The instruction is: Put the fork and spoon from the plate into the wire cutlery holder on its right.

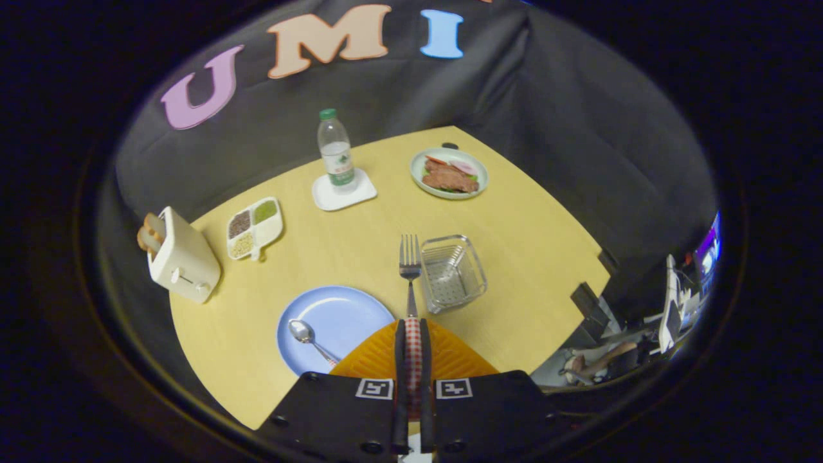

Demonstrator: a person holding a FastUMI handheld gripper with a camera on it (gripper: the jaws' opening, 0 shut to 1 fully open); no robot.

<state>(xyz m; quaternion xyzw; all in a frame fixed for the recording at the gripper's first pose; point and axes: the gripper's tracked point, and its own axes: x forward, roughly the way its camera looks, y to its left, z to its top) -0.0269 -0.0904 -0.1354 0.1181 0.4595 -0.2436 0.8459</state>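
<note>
The gripper [412, 334] clenched the fork [409, 260] by its handle, tines forward, lifted beside the wire cutlery holder [452, 273] for dropping in; the spoon [310, 338] lay on the blue plate [344, 315]

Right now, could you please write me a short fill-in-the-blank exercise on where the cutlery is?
1. The gripper is shut on the handle of the ____.
2. The spoon lies on the blue ____.
3. The wire cutlery holder holds ____ cutlery so far.
4. The tines of the fork point toward the table's far side, just left of the ____.

Missing words: fork; plate; no; wire cutlery holder
</note>
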